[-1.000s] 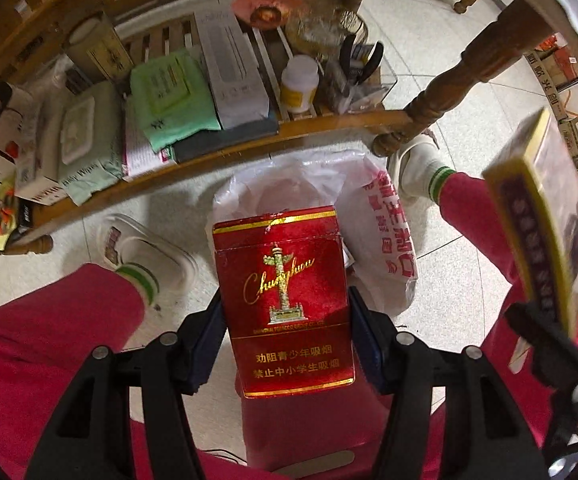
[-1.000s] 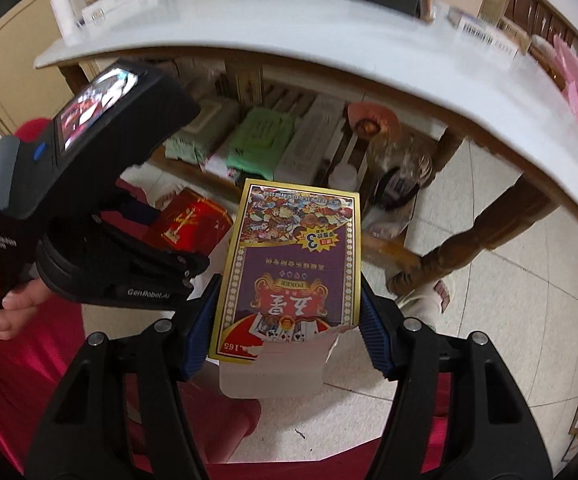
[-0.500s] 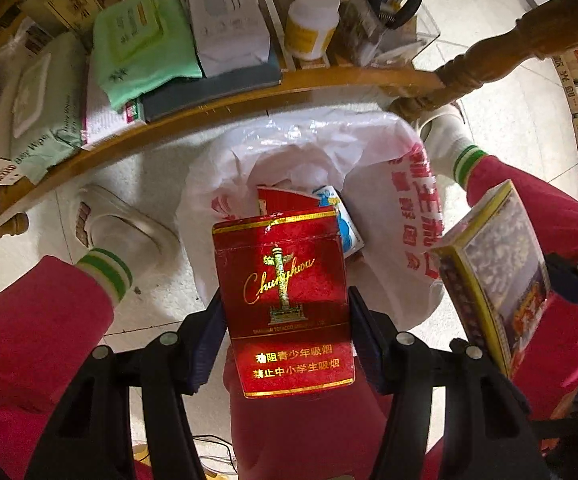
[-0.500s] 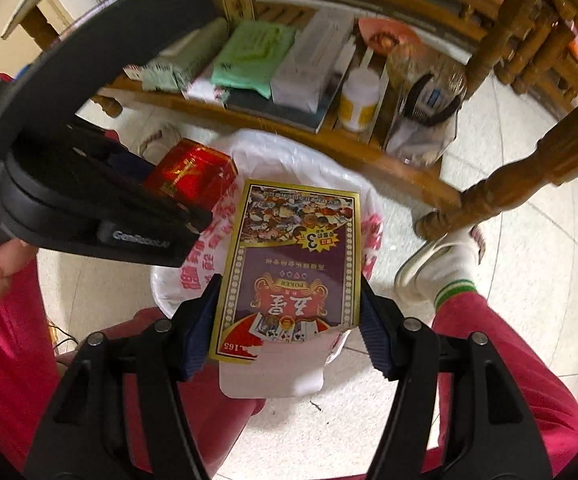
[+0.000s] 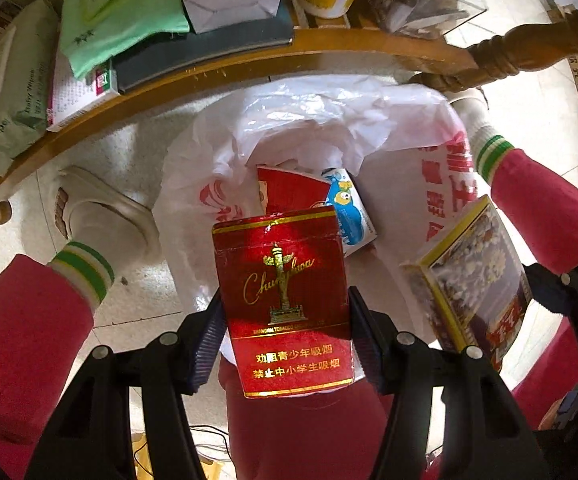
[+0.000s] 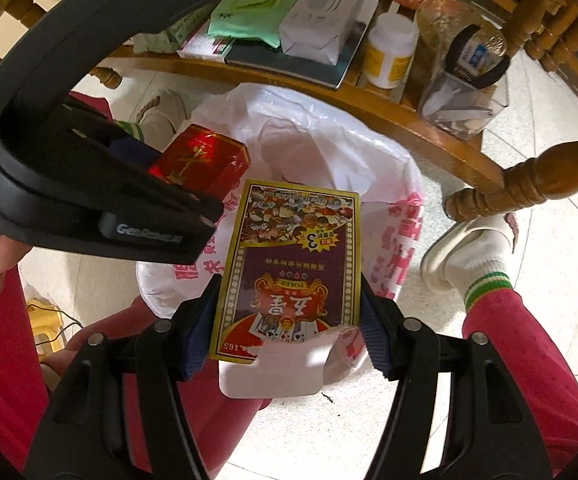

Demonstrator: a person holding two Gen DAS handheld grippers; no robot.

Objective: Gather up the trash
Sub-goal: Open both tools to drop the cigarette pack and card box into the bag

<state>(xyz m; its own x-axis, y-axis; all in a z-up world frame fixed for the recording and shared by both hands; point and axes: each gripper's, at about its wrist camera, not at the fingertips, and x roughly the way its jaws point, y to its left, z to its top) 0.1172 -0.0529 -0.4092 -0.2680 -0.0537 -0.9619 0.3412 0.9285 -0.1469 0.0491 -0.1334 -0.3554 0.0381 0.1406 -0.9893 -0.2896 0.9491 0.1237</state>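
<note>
My left claw (image 5: 285,336) is clamped on a red cigarette pack (image 5: 285,300), its blue pads pressing the pack's two long sides, the printed front facing the camera. My right claw (image 6: 289,328) is clamped the same way on a purple and yellow playing-card box (image 6: 289,272), whose torn white flap hangs off the near end. Both claws point steeply down at the floor.

Below them stands a bin lined with a white plastic bag (image 5: 329,120) printed with red characters; its mouth gapes open. From the left wrist view the cigarette pack sits over the near part of that mouth, and in the bag lie a red carton (image 5: 293,192) and, touching it on the right, a small blue and white carton (image 5: 349,208). The card box shows at the right edge of that view, over the bag's right rim. From the right wrist view the card box hangs over the middle of the opening, with the cigarette pack up and to the left of it, near but apart.

My red trouser legs (image 5: 21,340) and white slippers (image 5: 101,212) flank the bin on the pale tiled floor. Beyond the bin runs a low wooden shelf (image 5: 225,64) carrying green wipes packs, a white box and a white bottle with a yellow label.
</note>
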